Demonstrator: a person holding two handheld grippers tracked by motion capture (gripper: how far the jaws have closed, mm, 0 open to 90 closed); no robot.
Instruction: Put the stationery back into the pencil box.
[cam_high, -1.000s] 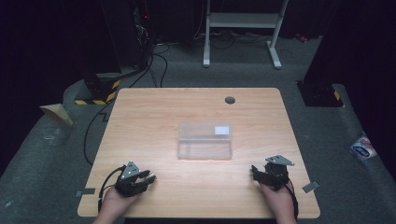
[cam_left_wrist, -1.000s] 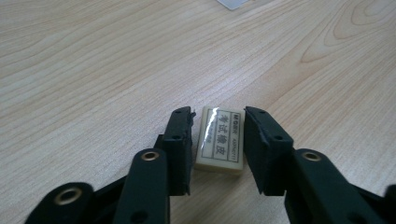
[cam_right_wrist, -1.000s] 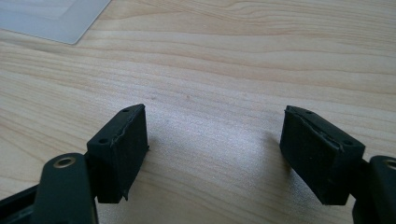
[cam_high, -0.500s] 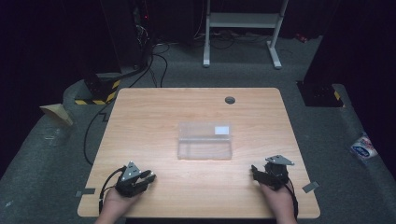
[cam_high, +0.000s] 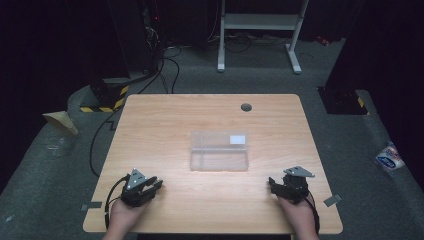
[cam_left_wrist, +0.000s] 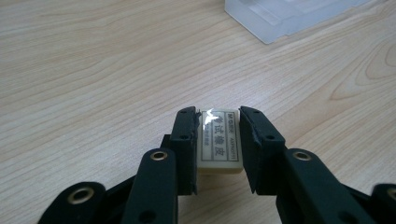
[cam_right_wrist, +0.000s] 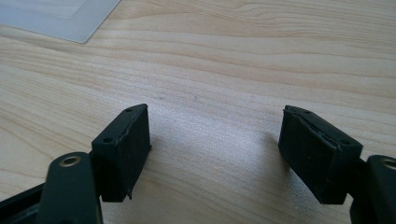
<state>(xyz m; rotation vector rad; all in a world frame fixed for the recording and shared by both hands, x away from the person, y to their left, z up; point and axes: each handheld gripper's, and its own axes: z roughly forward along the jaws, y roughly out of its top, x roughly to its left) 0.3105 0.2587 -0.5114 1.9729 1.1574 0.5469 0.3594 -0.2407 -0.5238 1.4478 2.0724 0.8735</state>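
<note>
nearest the person, at the front left of the wooden table (cam_high: 165, 125), the left gripper (cam_left_wrist: 217, 122) has its jaws closed on a small white eraser (cam_left_wrist: 218, 142) with black printed characters on its wrapper; both pads press its sides and it sits upright between them just over the tabletop. in the high view that left gripper (cam_high: 150, 184) points toward the middle of the table. at the front right, the right gripper (cam_right_wrist: 215, 126) rests with its jaws spread wide and only bare wood between them. farther out, in the middle of the table, lies a clear plastic box (cam_high: 219, 150) with a white label, well apart from both grippers. beyond it, near the far edge, is a round cable hole (cam_high: 246, 107).
</note>
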